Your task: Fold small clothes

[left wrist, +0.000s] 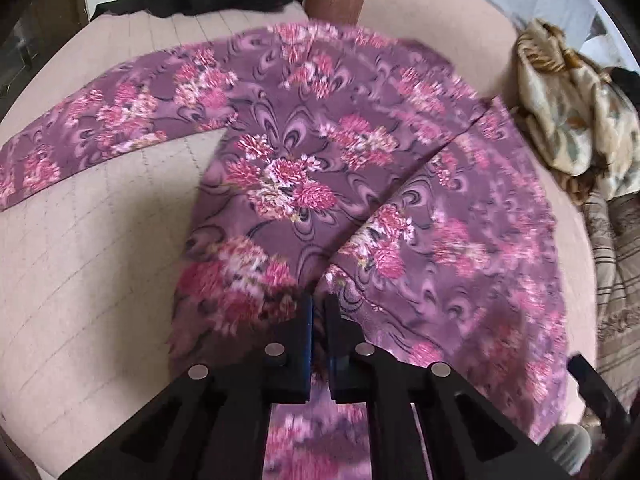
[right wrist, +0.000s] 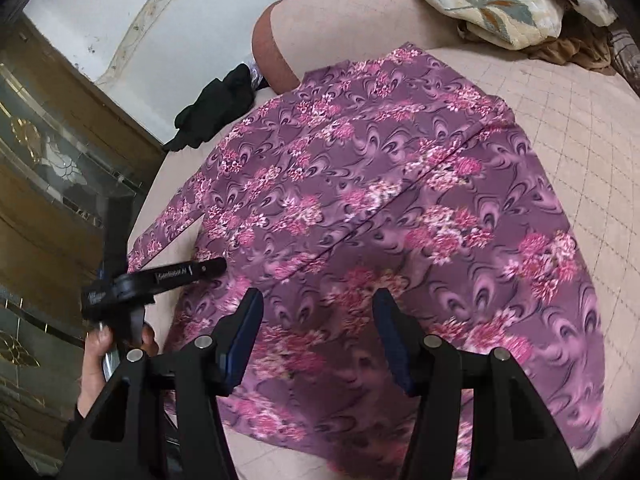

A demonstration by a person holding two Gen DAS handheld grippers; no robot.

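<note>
Left black two-finger gripper [left wrist: 319,320], tilted steeply downward, jaws pressed together and pinching a fold of the purple garment with pink floral print [left wrist: 304,152] at its near edge. Right black two-finger gripper [right wrist: 318,328], jaws spread and empty, hovers above the cloth. The garment lies spread on the pale pink quilted bed surface [left wrist: 100,240], one sleeve extended sideways, one side panel folded over the body along a diagonal edge.

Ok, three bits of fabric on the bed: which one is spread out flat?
The purple floral garment, under both tools. The black cloth near the bed's edge and the cream leaf-print bundle are both crumpled heaps.
</note>
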